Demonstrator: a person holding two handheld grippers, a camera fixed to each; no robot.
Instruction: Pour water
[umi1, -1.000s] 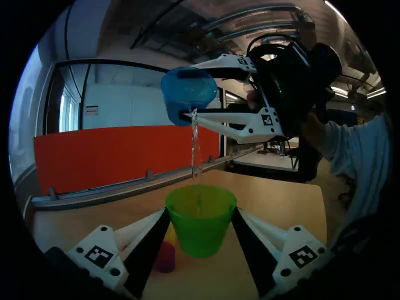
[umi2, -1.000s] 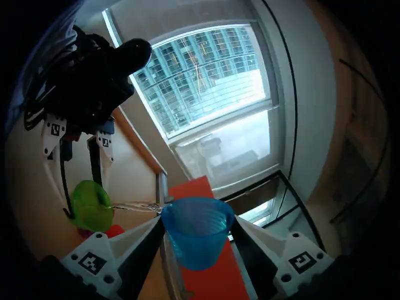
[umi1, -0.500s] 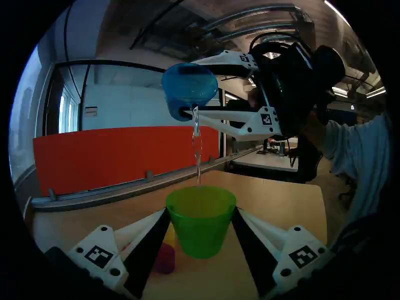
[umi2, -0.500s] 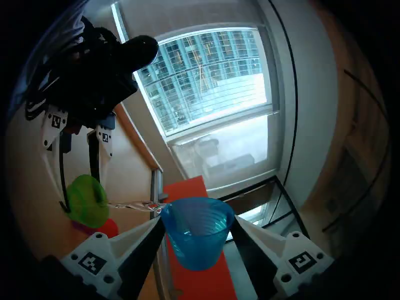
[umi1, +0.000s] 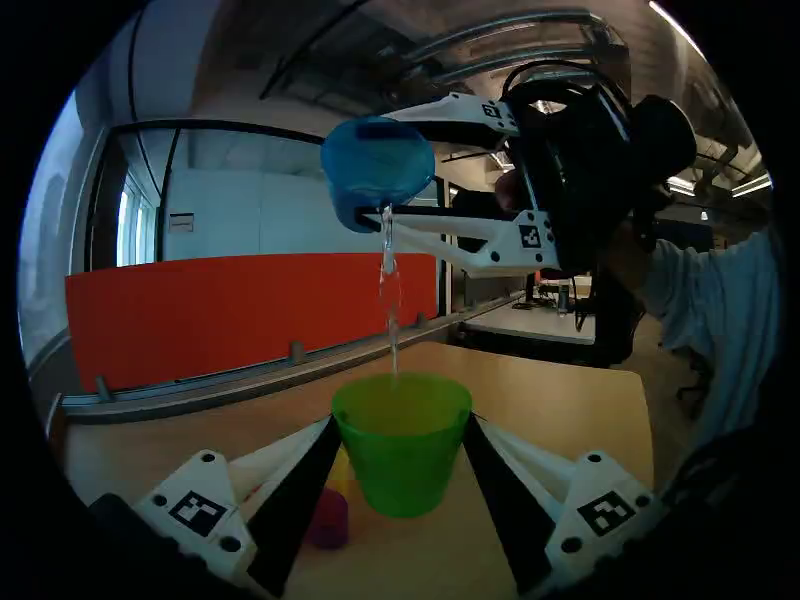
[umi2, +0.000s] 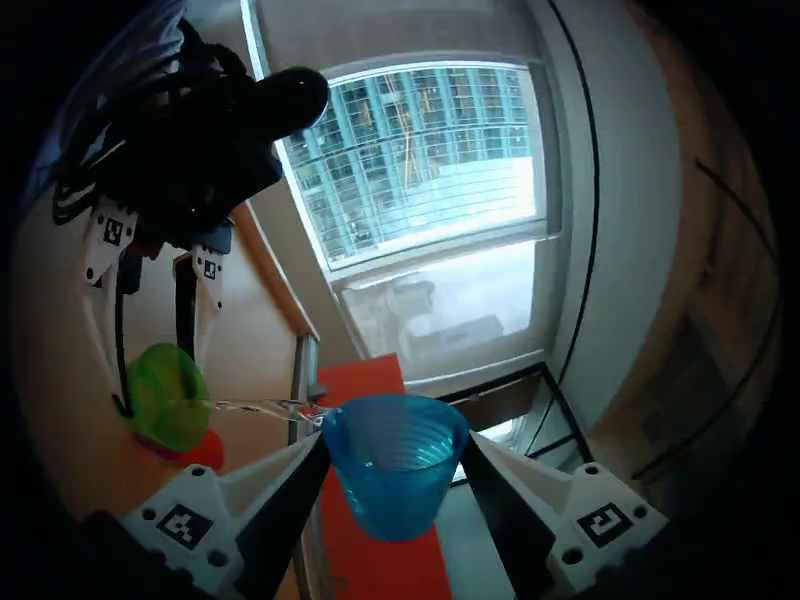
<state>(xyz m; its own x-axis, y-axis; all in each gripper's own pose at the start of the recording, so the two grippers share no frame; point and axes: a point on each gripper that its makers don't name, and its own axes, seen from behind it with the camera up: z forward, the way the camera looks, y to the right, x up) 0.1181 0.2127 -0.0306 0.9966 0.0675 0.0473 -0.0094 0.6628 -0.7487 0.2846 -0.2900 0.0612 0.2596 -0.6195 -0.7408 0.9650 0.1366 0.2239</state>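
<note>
My left gripper (umi1: 402, 452) is shut on a green cup (umi1: 402, 440), held upright just above the wooden table (umi1: 560, 395). Above it hangs a blue cup (umi1: 376, 182), tipped on its side, with my right gripper (umi1: 392, 165) shut on it. A thin stream of water (umi1: 388, 300) falls from the blue cup's rim into the green one. In the right gripper view the blue cup (umi2: 393, 462) sits between my right gripper's (umi2: 395, 465) fingers, and the water stream (umi2: 250, 407) runs left to the green cup (umi2: 160, 397) in my left gripper (umi2: 155, 385).
A small magenta cup (umi1: 328, 518) and something yellow stand on the table behind the left finger. An orange partition (umi1: 230, 305) with a metal rail lines the table's far edge. A sleeve (umi1: 715, 300) of the person is at the right. A big window (umi2: 440, 170) is beyond.
The blue cup has tipped a bit further and the right gripper has turned slightly. Water keeps running. The green cup has stayed where it was.
</note>
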